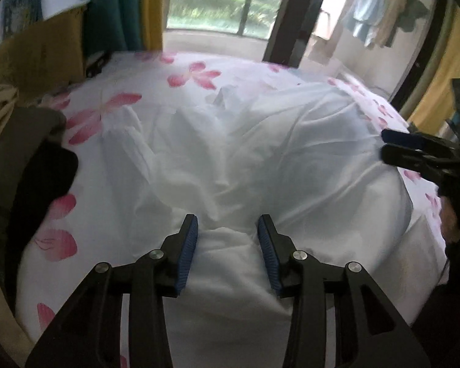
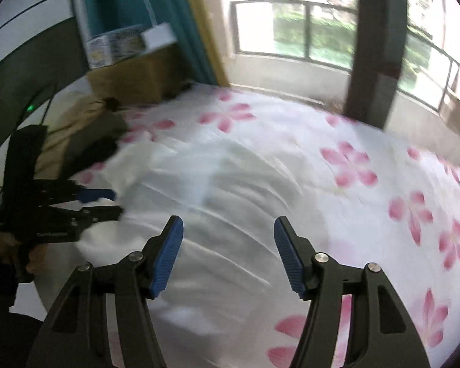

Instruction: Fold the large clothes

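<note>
White garment (image 1: 230,159) is lying crumpled across the middle of the flowered bedsheet (image 1: 113,104), its folds running from about 10 o'clock toward 4 o'clock in the left wrist view. Near hem is bunching toward 6 o'clock, right under the left gripper (image 1: 227,224).

Left gripper's jaws are standing wide, blue pads (image 1: 189,251) on either side of a raised hump of white cloth; whether they are touching it or hovering just over it, cannot tell. Likely lining up to pinch that near edge.

Right gripper (image 2: 228,225) is also gaping wide, nothing between its pads, hovering over the cloth's right half. Its view is smeared with motion blur, so fine creases are unreadable. From the left camera it is showing at 3 o'clock, tips seemingly closer together; the angle is likely misleading.

Dark clothes pile (image 1: 40,159) is sitting at 9 o'clock on the bed edge, apart from the work, probably waiting its turn.

Judgement: early stage, garment not yet flattened. Both hands seem positioned at opposite sides to take hold and spread it.
</note>
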